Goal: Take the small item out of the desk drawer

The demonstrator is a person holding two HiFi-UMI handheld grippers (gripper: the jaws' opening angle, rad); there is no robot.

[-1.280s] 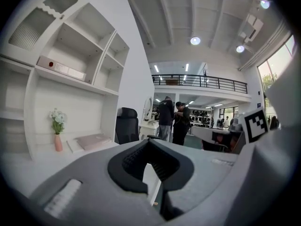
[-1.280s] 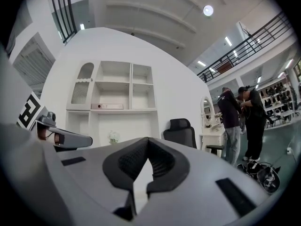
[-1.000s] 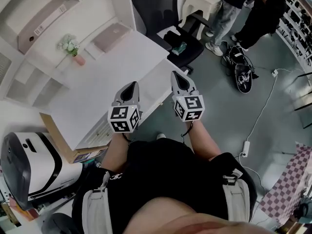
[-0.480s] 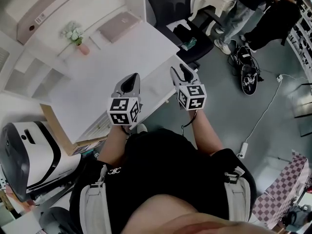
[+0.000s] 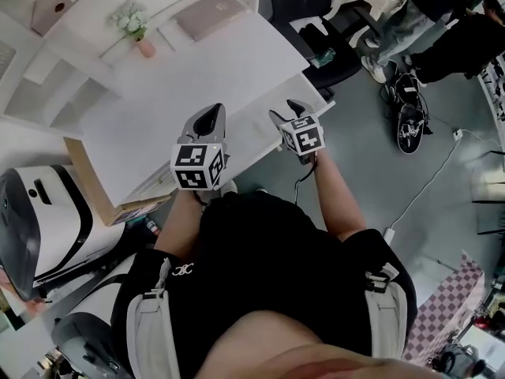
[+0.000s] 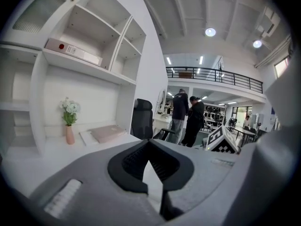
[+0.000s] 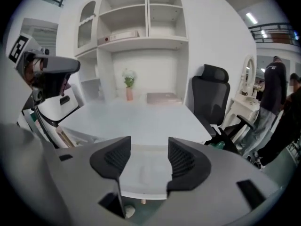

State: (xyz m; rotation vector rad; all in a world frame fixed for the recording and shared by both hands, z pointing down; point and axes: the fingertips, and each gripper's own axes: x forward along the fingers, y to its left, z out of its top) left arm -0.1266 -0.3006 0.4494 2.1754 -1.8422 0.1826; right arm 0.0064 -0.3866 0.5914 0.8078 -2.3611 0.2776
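White desk point(image 5: 197, 77), centre of the head view, its top bare in the middle. No view shows the drawer open or the small item. The desk's front edge point(image 7: 141, 185), low in the right gripper view, reads as a closed white panel.

Containers:
- Shelf unit point(image 7: 160, 13), upper centre of the right gripper view. One compartment holds a binder point(image 7: 120, 36) lying flat. The others look empty as far as they can be seen.
- Vase point(image 5: 147, 48), upper left of the head view, upright at the back of the desk, holding pale flowers point(image 5: 130, 18).
- Cardboard box point(image 5: 95, 196), left of centre in the head view, just beside the desk's near corner. Flat printed sheets or books lie in it (too small to identify).

A flat pink item point(image 5: 211, 14), a closed laptop or a folder, lies on the desk near the vase, top centre of the head view.

Tongs:
- Left gripper point(image 5: 211, 115), held over the desk's near edge. In its own view the left gripper point(image 6: 149, 142) has its jaw tips together with nothing clamped. A narrow wedge of white desk shows below the meeting point. It touches nothing.
- Right gripper point(image 5: 286, 110), just right of the other, over the desk's edge. In its own view the right gripper point(image 7: 149, 147) has its jaws well apart and opening. Nothing stands between the ribbed pads point(image 7: 181, 159); only the desk's edge shows beyond them. No contact with the desk is visible.
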